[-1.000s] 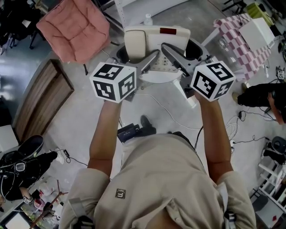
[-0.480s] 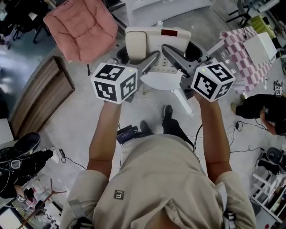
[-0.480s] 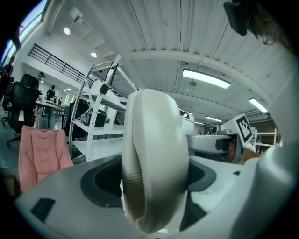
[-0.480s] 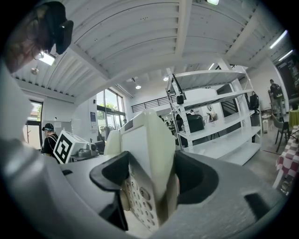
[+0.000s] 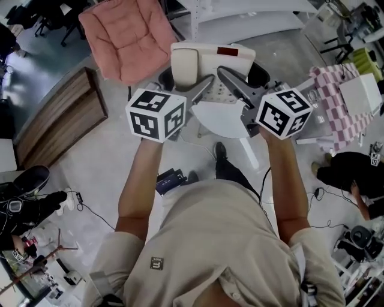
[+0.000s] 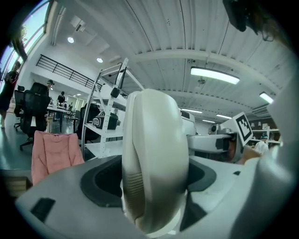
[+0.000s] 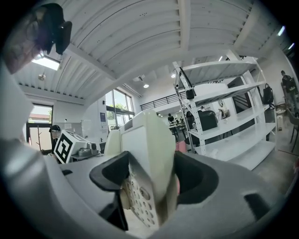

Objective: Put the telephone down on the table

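A cream telephone (image 5: 216,53) with a red display hangs in the air between both grippers at the top centre of the head view. Its handset (image 5: 185,65) lies on its left side. My left gripper (image 5: 187,83) is shut on that handset end; in the left gripper view the handset (image 6: 154,154) fills the space between the jaws of the left gripper (image 6: 154,191). My right gripper (image 5: 243,77) is shut on the keypad side, and in the right gripper view the telephone (image 7: 147,158) stands edge-on, buttons showing, in the right gripper (image 7: 149,191).
Below the telephone is a white rounded top (image 5: 219,117) on a white leg. A pink cushioned chair (image 5: 129,36) stands at the upper left, a wooden panel (image 5: 57,117) left, a chequered cloth (image 5: 342,99) right. White shelving (image 5: 240,9) lies ahead. Cables and seated people edge the floor.
The person has walked on: the pink chair and wooden panel slid right and down in view, the chequered cloth drifted down. Both grippers hold the telephone just as before.
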Tool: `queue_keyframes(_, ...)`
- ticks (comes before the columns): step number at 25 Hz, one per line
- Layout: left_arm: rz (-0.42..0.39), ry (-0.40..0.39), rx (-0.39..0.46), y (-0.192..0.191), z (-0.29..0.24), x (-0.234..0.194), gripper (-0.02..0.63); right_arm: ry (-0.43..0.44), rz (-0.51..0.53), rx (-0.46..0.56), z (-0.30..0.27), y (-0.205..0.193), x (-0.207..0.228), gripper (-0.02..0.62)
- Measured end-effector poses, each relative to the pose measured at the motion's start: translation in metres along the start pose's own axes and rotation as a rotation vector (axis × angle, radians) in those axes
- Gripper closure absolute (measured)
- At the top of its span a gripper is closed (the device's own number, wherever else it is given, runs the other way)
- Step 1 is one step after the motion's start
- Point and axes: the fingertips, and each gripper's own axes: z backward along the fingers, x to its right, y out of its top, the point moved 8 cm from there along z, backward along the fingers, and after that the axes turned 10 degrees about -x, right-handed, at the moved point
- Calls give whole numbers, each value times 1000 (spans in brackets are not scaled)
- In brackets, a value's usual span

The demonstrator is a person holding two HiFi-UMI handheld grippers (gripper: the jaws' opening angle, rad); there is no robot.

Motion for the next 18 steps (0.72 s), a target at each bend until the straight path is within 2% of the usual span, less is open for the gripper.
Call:
queue_keyframes(9,36,31,-15,2,-33,-14,243,36,1,-31,-21,1,36,302)
queue_keyframes(18,66,45,-67,-5,-75,-27,242,56,-47,-61,-41,-13,80,302)
